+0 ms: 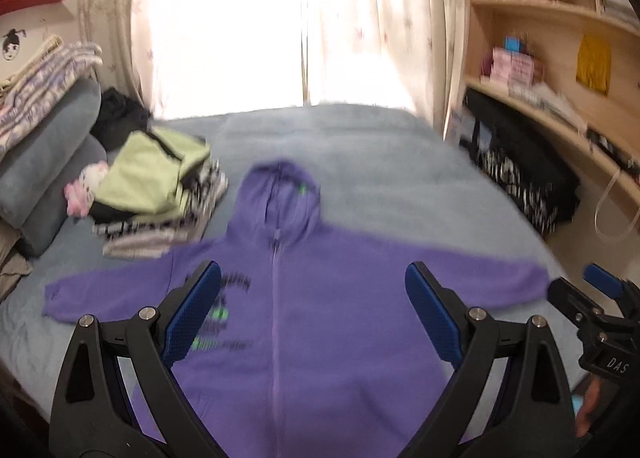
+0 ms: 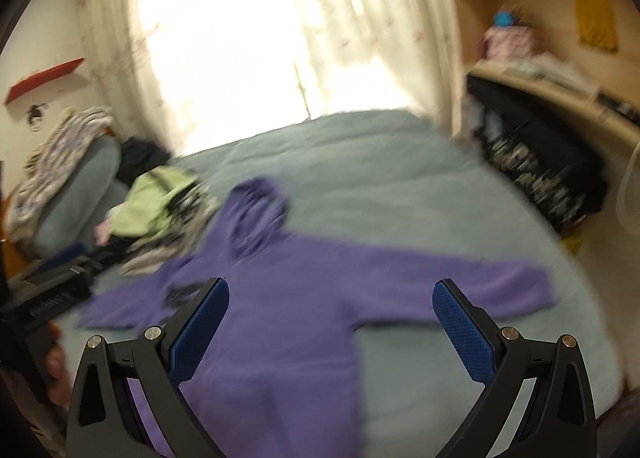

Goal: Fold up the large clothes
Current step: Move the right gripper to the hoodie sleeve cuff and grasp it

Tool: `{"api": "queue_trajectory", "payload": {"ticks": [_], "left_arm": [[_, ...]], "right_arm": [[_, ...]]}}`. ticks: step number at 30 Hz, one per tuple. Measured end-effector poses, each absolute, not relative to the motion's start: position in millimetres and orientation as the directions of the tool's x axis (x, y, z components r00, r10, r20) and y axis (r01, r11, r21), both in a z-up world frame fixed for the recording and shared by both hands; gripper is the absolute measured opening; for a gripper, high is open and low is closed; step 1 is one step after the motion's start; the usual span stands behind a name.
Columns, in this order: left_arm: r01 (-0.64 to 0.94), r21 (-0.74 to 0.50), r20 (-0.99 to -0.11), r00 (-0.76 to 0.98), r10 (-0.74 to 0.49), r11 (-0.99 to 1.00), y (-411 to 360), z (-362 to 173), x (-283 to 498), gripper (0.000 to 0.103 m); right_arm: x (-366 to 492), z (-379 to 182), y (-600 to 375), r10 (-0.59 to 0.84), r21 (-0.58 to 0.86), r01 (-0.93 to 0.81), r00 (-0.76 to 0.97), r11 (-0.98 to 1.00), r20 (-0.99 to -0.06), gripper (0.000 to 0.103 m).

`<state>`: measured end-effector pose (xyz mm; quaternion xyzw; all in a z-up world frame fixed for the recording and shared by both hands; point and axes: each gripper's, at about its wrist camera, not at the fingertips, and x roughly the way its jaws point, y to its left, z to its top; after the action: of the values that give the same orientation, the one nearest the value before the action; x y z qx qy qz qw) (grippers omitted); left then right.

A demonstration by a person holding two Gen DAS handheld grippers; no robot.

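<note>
A purple zip-up hoodie (image 1: 304, 298) lies flat and face up on the grey-blue bed (image 1: 380, 178), hood toward the window and both sleeves spread sideways. My left gripper (image 1: 314, 298) hovers open above its chest, with nothing between the blue pads. In the right wrist view the same hoodie (image 2: 288, 298) spreads across the bed (image 2: 400, 186), and my right gripper (image 2: 332, 314) hangs open over its right side, near the armpit of the right sleeve (image 2: 480, 282). Seen from the left wrist, the right gripper (image 1: 600, 310) shows at the far right edge. Both views are motion-blurred.
A pile of folded clothes topped by a light green garment (image 1: 152, 174) sits at the hoodie's left, beside grey pillows (image 1: 48, 162). A wooden shelf unit (image 1: 560, 38) and a black patterned bag (image 1: 520, 174) stand right of the bed. Bright curtains (image 1: 300, 18) hang behind.
</note>
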<state>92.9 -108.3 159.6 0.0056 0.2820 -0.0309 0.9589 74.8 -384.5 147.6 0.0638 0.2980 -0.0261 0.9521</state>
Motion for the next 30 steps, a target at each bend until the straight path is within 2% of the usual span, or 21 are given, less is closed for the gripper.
{"api": "queue_trajectory", "payload": {"ticks": [4,8,13,15,17,20,25,30], "left_arm": [[0.106,0.013,-0.476,0.875,-0.087,0.994,-140.6,178.9,127.4,0.094],[0.190,0.000,-0.531,0.832,-0.161,0.982,-177.8,162.1,169.6,0.094],[0.185,-0.018,-0.638,0.755,-0.153,0.983,-210.5,97.3,227.3,0.094],[0.176,-0.022,-0.697,0.703,-0.141,0.984,-223.1,60.9,248.3,0.094],[0.172,-0.030,-0.746,0.651,-0.136,0.985,-233.4,25.4,269.4,0.091],[0.144,-0.044,-0.793,0.596,-0.122,0.989,-241.2,-25.2,283.4,0.090],[0.115,-0.057,-0.814,0.570,-0.113,0.992,-234.0,-93.3,295.6,0.090],[0.134,-0.061,-0.812,0.569,-0.127,0.989,-230.3,-113.3,291.0,0.090]], "right_arm": [[110.7,152.7,-435.7,-0.089,0.068,0.156,0.812,0.985,-0.576,0.103],[144.9,124.6,-489.5,-0.105,0.108,0.217,0.775,0.970,-0.624,0.103],[183.1,57.7,-560.3,-0.067,0.214,0.305,0.703,0.928,-0.708,0.102],[188.4,33.1,-584.6,-0.061,0.238,0.344,0.672,0.909,-0.738,0.095],[191.0,-1.0,-610.3,-0.044,0.272,0.398,0.627,0.876,-0.778,0.083],[197.6,-53.5,-649.3,-0.013,0.326,0.506,0.557,0.799,-0.831,0.081],[199.0,-112.9,-712.6,0.038,0.407,0.617,0.521,0.673,-0.853,0.075],[216.2,-134.1,-746.9,0.046,0.488,0.637,0.580,0.596,-0.813,0.075]]}}
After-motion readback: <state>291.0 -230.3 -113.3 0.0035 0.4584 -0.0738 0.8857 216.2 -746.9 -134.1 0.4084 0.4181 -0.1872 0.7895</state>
